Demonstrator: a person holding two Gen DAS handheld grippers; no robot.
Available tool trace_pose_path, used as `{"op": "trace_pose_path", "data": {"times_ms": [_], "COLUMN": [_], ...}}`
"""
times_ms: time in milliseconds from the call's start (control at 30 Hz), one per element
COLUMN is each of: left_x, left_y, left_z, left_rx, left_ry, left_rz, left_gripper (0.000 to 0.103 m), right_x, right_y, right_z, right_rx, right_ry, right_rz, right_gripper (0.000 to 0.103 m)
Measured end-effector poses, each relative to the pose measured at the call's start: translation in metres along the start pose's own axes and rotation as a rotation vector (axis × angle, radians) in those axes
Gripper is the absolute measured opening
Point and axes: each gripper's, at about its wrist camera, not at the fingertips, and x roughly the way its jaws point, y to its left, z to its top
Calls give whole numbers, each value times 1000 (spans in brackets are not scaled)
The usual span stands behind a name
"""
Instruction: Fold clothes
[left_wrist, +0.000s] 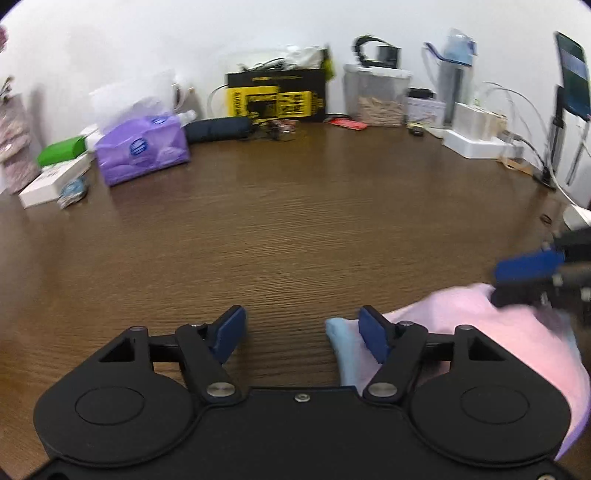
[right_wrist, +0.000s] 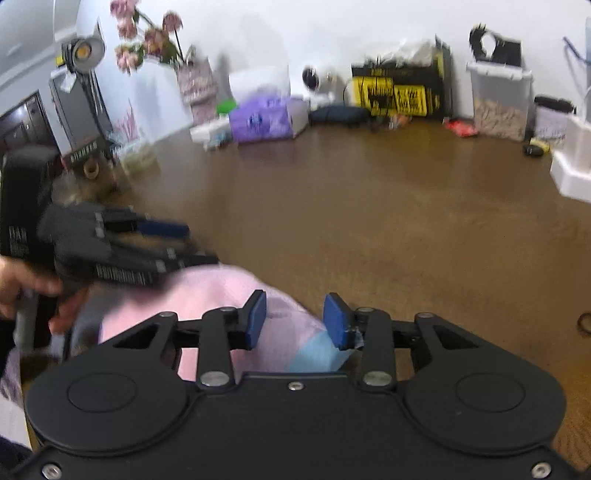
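Pink-and-blue cloth (left_wrist: 480, 332) lies at the near desk (left_wrist: 295, 221) edge. Left claw (left_wrist: 302, 332) and right claw (right_wrist: 295, 321) both spread, gripping nothing; bare wood ahead, clutter along the wall.

Left wrist camera: sits low behind the left gripper (left_wrist: 301, 334), close above the near edge of the table (left_wrist: 295, 206), facing the far edge and wall. Right wrist camera: same height behind the right gripper (right_wrist: 294, 320), angled slightly leftward. Shared: yellow-black box (left_wrist: 277, 94) (right_wrist: 399, 92), purple tissue pack (left_wrist: 142, 149) (right_wrist: 260, 120), pink cloth (left_wrist: 517, 332) (right_wrist: 221, 291), and each other's gripper.
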Motion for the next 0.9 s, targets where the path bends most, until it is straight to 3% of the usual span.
{"op": "trace_pose_path", "data": {"times_ms": [133, 267, 467, 600, 700, 800, 900], "left_x": [-5, -22, -45, -36, -39, -54, -89], "left_y": [9, 18, -4, -23, -7, 9, 11], "left_z": [0, 1, 4, -12, -27, -36, -42], "left_rx": [-19, -67, -40, 88, 52, -7, -99], "left_ry": [4, -36, -91, -67, -40, -32, -66], "left_rz": [14, 11, -132, -32, 51, 74, -57], "left_gripper": [68, 68, 70, 70, 70, 74, 85], "right_x": [-9, -30, -34, -21, -31, -45, -68], "right_y": [-3, -4, 32, 47, 44, 42, 43], "right_z": [-8, -13, -17, -28, -33, -37, -37], "right_rx": [-36, -54, -171, -209, -175, -168, -133], "right_ry": [-8, -61, -71, -21, -13, -14, -61], "right_rz": [-43, -95, -18, -17, -47, -83, -88], "right_gripper": [42, 54, 63, 68, 77, 78, 81]}}
